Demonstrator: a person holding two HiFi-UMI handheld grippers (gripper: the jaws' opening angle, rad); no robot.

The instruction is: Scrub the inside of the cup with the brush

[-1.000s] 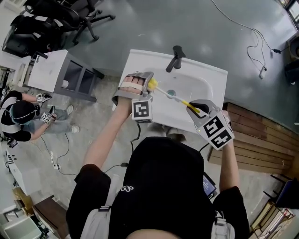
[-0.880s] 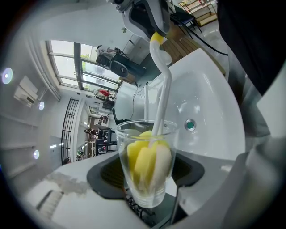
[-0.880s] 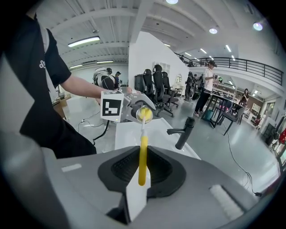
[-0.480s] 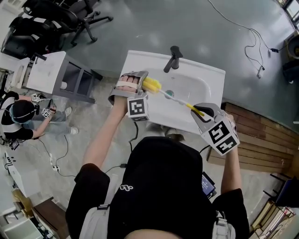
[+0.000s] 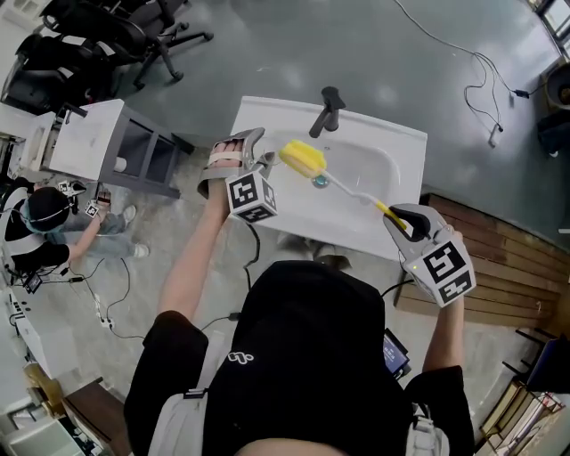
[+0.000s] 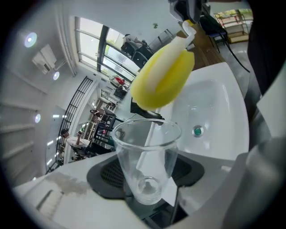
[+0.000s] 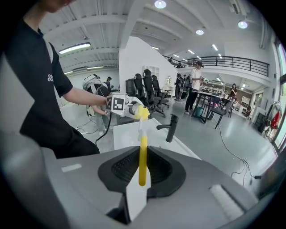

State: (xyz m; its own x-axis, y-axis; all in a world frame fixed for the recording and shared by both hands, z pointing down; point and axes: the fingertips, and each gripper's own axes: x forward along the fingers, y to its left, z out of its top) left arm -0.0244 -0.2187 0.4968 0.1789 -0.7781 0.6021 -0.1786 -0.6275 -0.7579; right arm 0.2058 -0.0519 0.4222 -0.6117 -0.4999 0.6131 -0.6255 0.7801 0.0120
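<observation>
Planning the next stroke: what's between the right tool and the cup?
Just the brush, spanning the sink from the right tool; its sponge is outside the cup. Head view shows it.

Bright, even light from ceiling lamps; soft shadows; wide-angle bending and dark corners; nearest foreground slightly blurred.

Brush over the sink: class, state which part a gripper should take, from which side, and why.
Take the brush by its thin yellow handle end, coming from the end opposite the sponge head, as the right gripper does. The bulky, soft head must stay free to enter the cup.
</observation>
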